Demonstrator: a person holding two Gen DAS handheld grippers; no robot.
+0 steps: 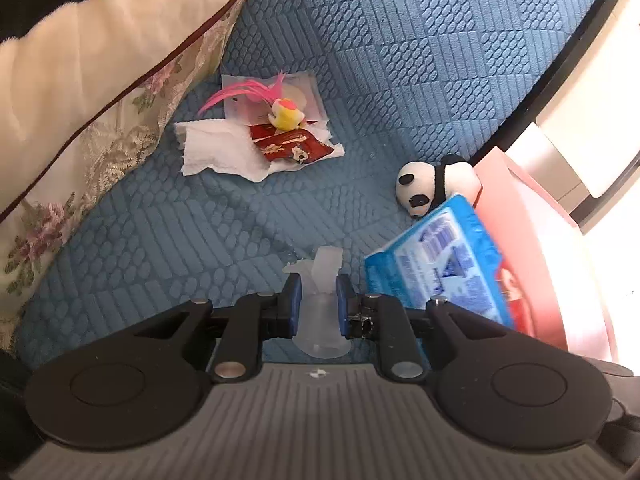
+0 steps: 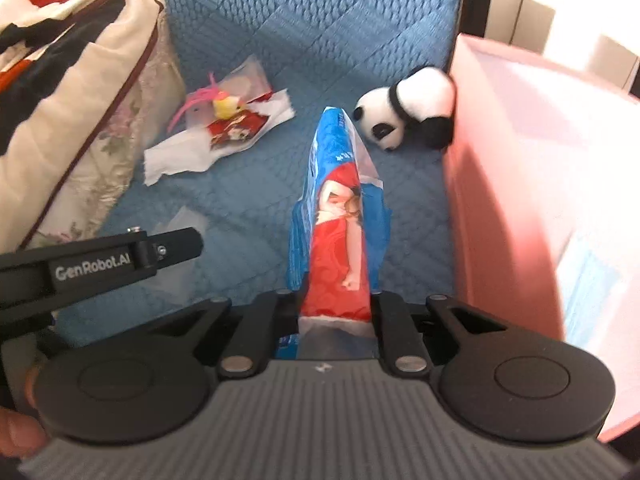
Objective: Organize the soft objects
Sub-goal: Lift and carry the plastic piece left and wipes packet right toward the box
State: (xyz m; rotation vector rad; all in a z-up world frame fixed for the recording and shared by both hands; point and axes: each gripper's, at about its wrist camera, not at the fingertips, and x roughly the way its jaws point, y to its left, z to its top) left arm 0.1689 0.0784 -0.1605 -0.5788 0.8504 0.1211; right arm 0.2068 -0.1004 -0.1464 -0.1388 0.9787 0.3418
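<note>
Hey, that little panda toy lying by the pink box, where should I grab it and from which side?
Probably best grip the panda across its round white back, coming down from above. It lies on its side on the blue cover, head toward the open cover, its other end apparently against the pink box, so a level approach from the box side is blocked. The plump middle looks the widest part for the fingers.

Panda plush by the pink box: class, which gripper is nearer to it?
Right. The right gripper, shut on a blue tissue pack, reaches toward the panda plush; the left gripper, shut on clear plastic, sits farther left.
</note>
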